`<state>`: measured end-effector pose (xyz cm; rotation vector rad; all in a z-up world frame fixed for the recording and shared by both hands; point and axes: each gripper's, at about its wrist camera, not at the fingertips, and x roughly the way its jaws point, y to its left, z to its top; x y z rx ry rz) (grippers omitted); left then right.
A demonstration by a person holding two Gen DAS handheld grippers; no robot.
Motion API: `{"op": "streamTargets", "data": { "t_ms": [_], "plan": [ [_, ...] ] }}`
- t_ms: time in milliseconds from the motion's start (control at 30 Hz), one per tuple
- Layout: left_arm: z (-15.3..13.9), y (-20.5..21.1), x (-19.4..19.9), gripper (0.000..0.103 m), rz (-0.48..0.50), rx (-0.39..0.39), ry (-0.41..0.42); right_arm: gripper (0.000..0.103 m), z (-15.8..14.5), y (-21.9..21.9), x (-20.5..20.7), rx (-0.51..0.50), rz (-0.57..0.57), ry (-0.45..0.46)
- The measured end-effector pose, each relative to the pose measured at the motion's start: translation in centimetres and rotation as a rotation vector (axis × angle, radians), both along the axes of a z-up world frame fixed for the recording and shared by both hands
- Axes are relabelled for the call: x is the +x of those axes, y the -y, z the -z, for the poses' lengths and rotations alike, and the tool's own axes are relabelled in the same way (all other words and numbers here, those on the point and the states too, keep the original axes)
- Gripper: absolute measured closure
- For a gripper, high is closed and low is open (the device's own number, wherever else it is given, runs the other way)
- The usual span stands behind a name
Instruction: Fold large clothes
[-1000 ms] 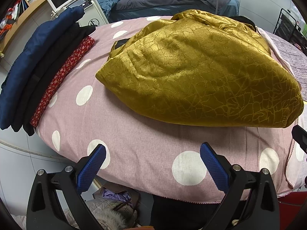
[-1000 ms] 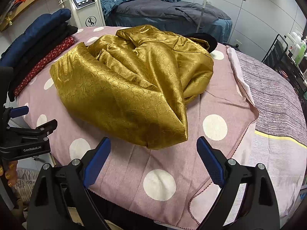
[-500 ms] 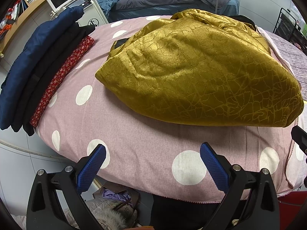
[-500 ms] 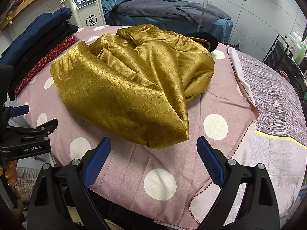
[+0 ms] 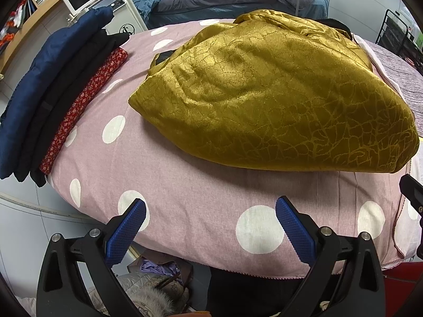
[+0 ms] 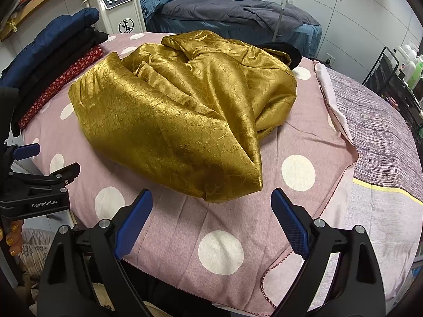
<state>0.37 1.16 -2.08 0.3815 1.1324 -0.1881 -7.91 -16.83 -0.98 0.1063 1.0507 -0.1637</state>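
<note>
Gold garment lies crumpled mid-bed on the pink dotted sheet, long axis running near-right to far-left; my left gripper and right gripper hover at the near edge, jaws wide, empty; folded clothes stack far left.

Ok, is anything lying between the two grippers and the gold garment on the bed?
Nothing visible. Only bare polka-dot bedspread separates the open right gripper and open left gripper from the gold garment. The folded stack sits off to the left.
</note>
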Motion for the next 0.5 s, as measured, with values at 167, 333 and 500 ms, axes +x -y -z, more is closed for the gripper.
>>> {"op": "streamTargets", "data": {
  "t_ms": [167,333,500],
  "plan": [
    [0.13,-0.03,0.14,0.006,0.0,-0.002,-0.005,0.013,0.12,-0.03,0.03,0.0,0.001,-0.001],
    [0.3,-0.01,0.32,0.006,0.003,-0.009,-0.013,0.013,0.31,0.05,0.13,0.004,0.004,-0.005],
    [0.32,0.01,0.38,0.006,0.004,-0.009,-0.016,0.013,0.36,0.06,0.15,0.005,0.003,-0.005]
  ]
}}
